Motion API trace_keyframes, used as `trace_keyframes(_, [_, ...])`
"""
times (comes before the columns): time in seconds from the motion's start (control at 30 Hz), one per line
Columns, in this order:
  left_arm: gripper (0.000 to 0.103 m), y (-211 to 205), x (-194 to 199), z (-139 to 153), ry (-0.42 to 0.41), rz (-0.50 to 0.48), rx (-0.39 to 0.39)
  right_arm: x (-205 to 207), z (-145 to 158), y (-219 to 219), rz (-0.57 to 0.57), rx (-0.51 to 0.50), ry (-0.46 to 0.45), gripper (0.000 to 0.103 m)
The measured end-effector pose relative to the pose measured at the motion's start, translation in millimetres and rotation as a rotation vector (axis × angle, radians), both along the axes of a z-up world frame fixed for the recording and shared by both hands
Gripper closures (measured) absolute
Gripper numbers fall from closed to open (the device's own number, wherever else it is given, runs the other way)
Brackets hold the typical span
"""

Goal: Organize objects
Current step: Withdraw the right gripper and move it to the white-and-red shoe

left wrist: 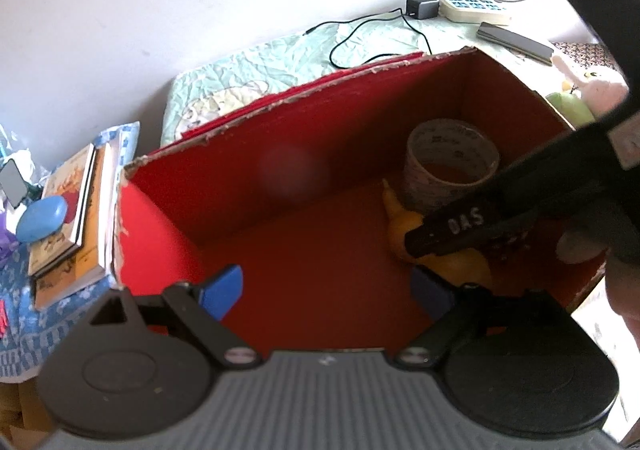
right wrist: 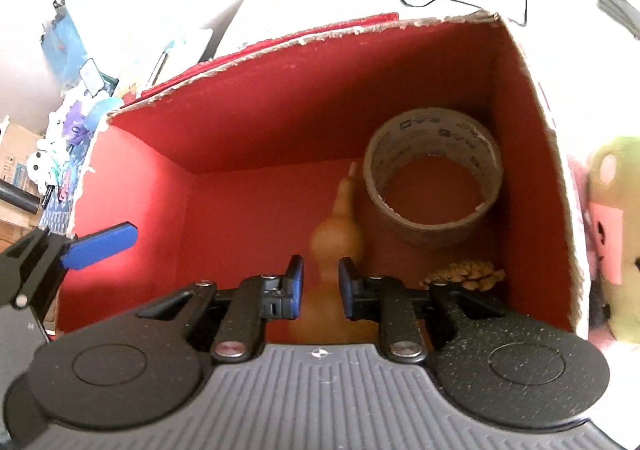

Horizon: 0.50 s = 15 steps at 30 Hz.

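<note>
While over red box (right wrist: 248,122) | right gripper (right wrist: 321,286) parted, astride gourd (right wrist: 336,238); left gripper (left wrist: 326,290) unclenched; arm marked "DAS"

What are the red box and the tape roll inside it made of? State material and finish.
Red box: likely cardboard, matte red inside; torn rim shows pale brown fibres. Tape roll: seemingly glossy clear plastic film over a printed paper core.

The red box (right wrist: 280,122) is matt cardboard with rough torn rims, the tape roll (right wrist: 434,174) glossy over a paper core, the gourd (right wrist: 336,238) smooth.
</note>
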<state>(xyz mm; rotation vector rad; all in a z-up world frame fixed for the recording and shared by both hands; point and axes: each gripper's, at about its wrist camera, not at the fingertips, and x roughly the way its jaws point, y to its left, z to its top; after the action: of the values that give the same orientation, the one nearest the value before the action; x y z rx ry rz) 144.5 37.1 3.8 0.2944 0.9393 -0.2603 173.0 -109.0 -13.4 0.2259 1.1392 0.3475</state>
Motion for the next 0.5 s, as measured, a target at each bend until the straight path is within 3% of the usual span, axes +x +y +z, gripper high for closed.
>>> trace_keyframes(0.33, [0.011,-4,-10,10,-0.028,0.053,0.012,-15,17,-10,-0.058,0.058,-0.11,0.076])
trace_keyframes(0.5, [0.011,-6,-21,19,-0.052,0.095,0.04,-24,27,-16,-0.068,0.038,-0.191,0.076])
